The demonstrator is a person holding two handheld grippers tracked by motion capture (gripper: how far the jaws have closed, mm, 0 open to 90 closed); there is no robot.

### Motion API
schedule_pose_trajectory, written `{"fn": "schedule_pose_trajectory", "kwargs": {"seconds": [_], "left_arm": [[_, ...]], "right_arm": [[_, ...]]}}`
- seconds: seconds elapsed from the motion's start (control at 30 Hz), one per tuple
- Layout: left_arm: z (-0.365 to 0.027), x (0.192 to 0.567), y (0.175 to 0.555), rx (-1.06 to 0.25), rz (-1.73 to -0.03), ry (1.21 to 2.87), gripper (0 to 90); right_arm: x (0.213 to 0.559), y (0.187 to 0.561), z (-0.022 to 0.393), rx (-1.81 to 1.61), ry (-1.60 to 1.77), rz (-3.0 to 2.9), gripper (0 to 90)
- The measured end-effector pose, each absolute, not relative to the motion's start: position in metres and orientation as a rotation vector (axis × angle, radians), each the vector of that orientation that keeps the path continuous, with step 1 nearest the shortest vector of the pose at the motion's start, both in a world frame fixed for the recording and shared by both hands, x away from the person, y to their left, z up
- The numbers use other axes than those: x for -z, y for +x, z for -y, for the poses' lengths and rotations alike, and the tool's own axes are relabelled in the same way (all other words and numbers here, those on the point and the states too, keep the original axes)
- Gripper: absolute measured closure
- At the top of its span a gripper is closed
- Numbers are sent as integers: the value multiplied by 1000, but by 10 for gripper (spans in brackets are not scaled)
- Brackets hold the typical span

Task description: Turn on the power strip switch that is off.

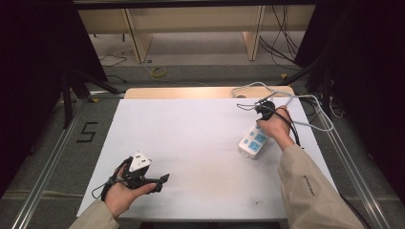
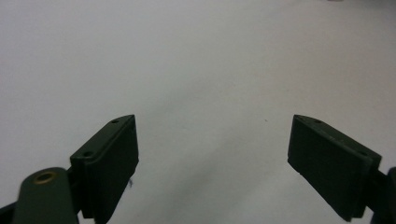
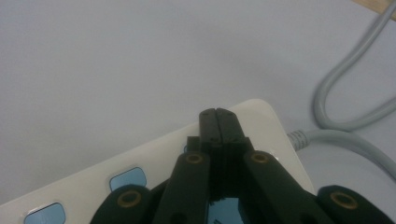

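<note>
A: Count, please.

B: One white plastic power strip with pale blue socket faces, lying on the white table sheet at the right side, its length running from near-left to far-right. One grey power cord leaves its far end and loops toward the far right edge of the table. Two black two-jaw grippers, one per hand.

A: Sockets?

B: In the high view, two blue faces show on the near part of the strip; the hand covers the rest. In the right gripper view, blue patches show along the strip's top, partly behind the jaws, so I cannot give a full count.

A: Right gripper?

B: Jaws pressed together, nothing between them. The tips sit over the cord end of the strip; I cannot tell whether they touch it. The right hand is above the strip's far half.

A: Left gripper?

B: Near left of the table, well apart from the strip. Jaws spread wide, nothing between them, bare sheet beyond.

A: Any writing?

B: A dark figure "5" is marked on the floor left of the table. No legible print on the strip.
</note>
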State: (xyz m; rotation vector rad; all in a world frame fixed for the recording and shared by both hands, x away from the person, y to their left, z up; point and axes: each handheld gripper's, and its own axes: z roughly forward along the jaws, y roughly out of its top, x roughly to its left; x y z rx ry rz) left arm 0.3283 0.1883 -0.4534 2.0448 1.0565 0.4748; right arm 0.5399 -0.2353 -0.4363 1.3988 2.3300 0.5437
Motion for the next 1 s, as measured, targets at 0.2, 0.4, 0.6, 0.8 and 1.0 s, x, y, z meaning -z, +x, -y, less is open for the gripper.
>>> {"fn": "schedule_pose_trajectory", "kwargs": {"seconds": [0.2, 0.4, 0.6, 0.8, 1.0], "left_arm": [[-188, 453, 328, -474, -1054, 2049, 160], [-189, 453, 328, -476, -1056, 2043, 161], [-188, 453, 328, -473, -1053, 2048, 161], [-189, 453, 328, -476, -1057, 2044, 160], [-188, 454, 328, -472, -1058, 2050, 160]], "right_arm": [[436, 538, 231, -572, 1399, -2366, 900], [436, 539, 231, -576, 1412, -2369, 900], [434, 539, 234, -557, 1412, -2368, 900], [435, 539, 233, -547, 1415, -2368, 900], [437, 540, 235, -559, 1435, -2360, 900]]}}
